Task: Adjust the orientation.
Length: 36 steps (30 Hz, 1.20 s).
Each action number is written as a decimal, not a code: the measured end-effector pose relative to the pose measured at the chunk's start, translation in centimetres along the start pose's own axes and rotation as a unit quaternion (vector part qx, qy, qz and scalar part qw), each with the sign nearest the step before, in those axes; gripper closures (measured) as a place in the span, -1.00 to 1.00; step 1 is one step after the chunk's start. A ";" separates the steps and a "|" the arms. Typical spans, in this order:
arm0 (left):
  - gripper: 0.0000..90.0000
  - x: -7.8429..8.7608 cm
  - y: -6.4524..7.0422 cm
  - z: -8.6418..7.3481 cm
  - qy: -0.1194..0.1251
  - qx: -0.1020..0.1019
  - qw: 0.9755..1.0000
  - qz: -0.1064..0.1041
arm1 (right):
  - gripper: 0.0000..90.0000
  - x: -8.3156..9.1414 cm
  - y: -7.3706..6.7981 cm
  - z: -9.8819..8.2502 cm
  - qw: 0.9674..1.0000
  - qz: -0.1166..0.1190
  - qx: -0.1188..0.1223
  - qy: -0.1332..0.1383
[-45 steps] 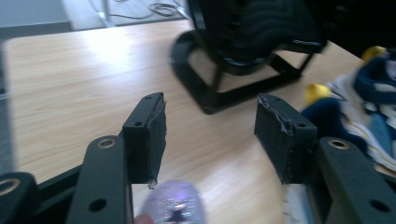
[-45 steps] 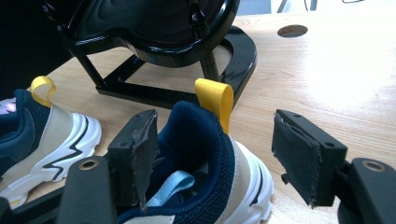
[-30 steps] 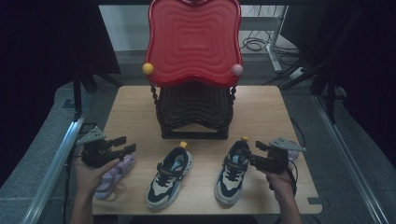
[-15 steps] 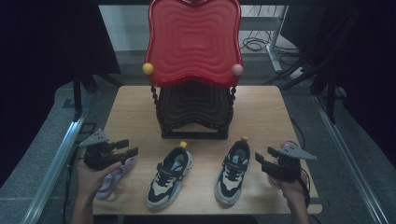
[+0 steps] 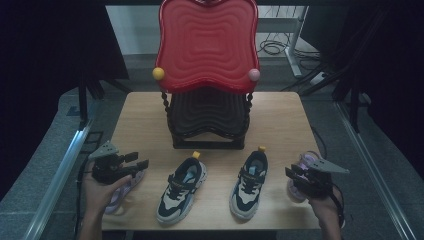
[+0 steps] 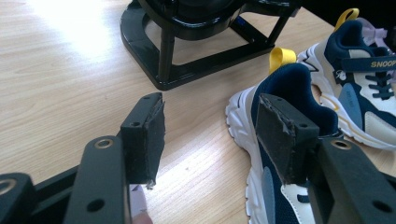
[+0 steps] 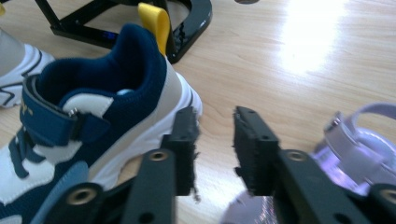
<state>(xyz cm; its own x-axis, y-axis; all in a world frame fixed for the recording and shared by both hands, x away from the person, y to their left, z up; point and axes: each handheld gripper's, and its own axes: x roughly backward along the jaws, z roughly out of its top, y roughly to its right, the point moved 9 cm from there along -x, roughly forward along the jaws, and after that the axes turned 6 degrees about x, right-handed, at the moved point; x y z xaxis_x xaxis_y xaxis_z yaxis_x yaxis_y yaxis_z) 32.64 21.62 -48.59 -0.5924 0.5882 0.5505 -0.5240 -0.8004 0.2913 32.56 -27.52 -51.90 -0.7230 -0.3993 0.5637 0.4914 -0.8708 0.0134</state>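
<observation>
Where hidden above, purple sandal's (image 7: pixel 359 154) strap.

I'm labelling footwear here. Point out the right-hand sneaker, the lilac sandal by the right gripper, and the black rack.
Right sneaker (image 5: pixel 248 184): high view, on its strap.
Lilac sandal (image 7: pixel 359 154): right gripper view, on its upper.
Black rack (image 5: pixel 208 114): high view, on its ribbed middle.

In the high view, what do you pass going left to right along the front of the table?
Left hand-held gripper → left sneaker → right sneaker → right hand-held gripper.
</observation>
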 end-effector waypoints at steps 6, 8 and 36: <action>-0.05 0.6 -0.5 0.1 0.002 -0.001 1.000 0.012 | 0.97 1.4 1.7 -1.8 1.000 -0.021 -0.013 -0.015; -0.04 0.7 -0.6 0.1 0.003 0.001 1.000 0.012 | 0.99 1.8 2.3 -2.5 0.999 -0.027 -0.025 -0.016; -0.10 0.2 -0.8 -0.6 -0.008 -0.006 0.999 0.037 | 1.00 3.5 5.7 -9.9 0.990 -0.074 -0.035 -0.114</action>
<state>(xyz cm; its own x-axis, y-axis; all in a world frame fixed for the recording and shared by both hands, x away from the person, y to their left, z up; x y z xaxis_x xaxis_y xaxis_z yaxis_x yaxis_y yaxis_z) 32.60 22.48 -49.19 -0.6190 0.5262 0.5830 -0.4870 -0.8396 0.2406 28.01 -36.72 -58.06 -0.6519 -0.1983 0.7319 0.3484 -0.9356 0.0568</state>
